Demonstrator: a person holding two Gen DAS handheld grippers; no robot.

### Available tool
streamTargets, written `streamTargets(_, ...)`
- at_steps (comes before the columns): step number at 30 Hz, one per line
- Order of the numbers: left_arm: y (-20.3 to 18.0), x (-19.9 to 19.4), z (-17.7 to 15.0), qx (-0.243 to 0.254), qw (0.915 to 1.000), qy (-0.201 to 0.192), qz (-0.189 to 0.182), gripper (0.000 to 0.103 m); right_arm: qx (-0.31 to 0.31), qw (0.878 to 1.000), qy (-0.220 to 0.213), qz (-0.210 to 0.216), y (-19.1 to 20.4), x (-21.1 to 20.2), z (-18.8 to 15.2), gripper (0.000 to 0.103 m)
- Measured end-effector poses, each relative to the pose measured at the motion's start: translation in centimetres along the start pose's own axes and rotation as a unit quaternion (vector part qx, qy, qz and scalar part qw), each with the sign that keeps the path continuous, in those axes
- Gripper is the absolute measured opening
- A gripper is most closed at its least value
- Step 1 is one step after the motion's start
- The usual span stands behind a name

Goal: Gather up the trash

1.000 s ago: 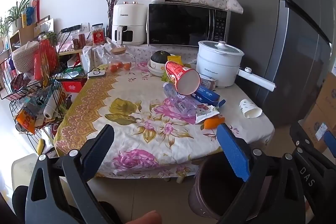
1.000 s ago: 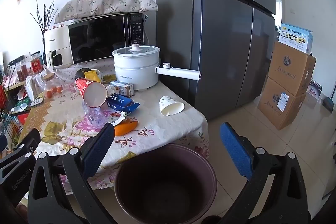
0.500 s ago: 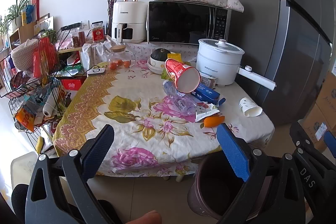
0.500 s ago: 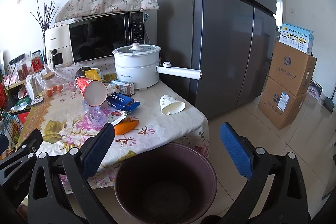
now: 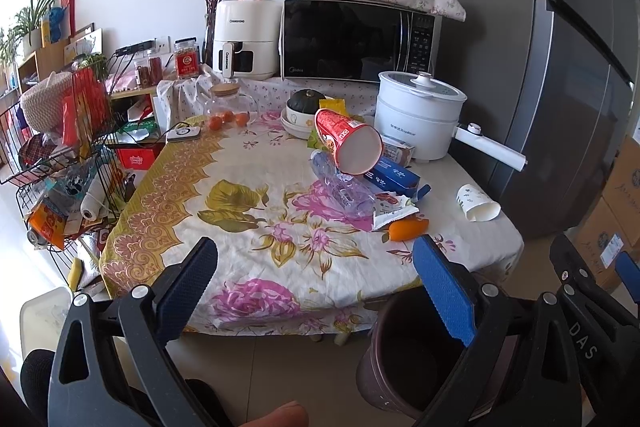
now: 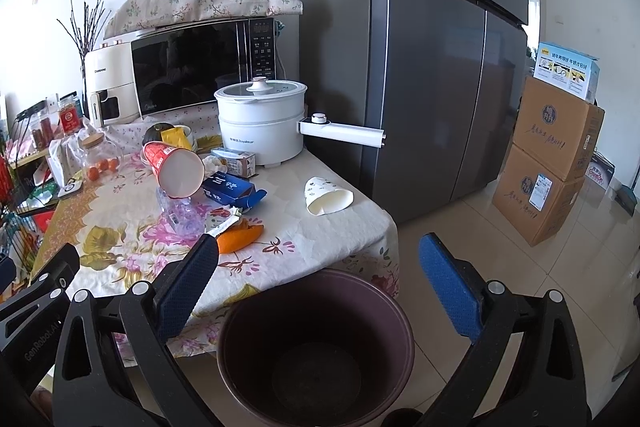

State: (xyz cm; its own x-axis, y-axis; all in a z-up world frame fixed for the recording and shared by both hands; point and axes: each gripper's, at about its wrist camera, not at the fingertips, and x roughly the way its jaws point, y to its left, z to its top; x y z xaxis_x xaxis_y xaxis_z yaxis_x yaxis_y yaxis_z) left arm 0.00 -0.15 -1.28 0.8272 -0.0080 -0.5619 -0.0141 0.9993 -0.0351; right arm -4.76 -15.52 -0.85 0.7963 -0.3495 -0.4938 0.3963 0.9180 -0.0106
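Trash lies on the flowered tablecloth: a red noodle cup tipped on a clear plastic bottle, a blue carton, a torn wrapper, an orange piece and a white paper cup on its side. The same pile shows in the right wrist view: noodle cup, blue carton, paper cup. A dark maroon bin stands on the floor at the table's front right corner; it also shows in the left wrist view. My left gripper and right gripper are both open and empty, short of the table.
A white electric pot with a long handle, a microwave, an air fryer and a jar of small oranges stand at the table's back. A wire rack is on the left. A grey fridge and stacked cardboard boxes are on the right.
Both grippers have risen slightly, so the table and the bin sit a little lower in view. Nothing on the table has moved. Both jaws stay open.
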Motion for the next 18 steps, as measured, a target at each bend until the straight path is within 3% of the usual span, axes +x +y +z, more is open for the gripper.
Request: streamTargets(18, 0.19, 0.24, 0.01, -0.003, 1.0, 0.004, 0.002, 0.095, -0.004, 1.0, 0.006, 0.0, 0.13, 0.17, -0.08, 0.096)
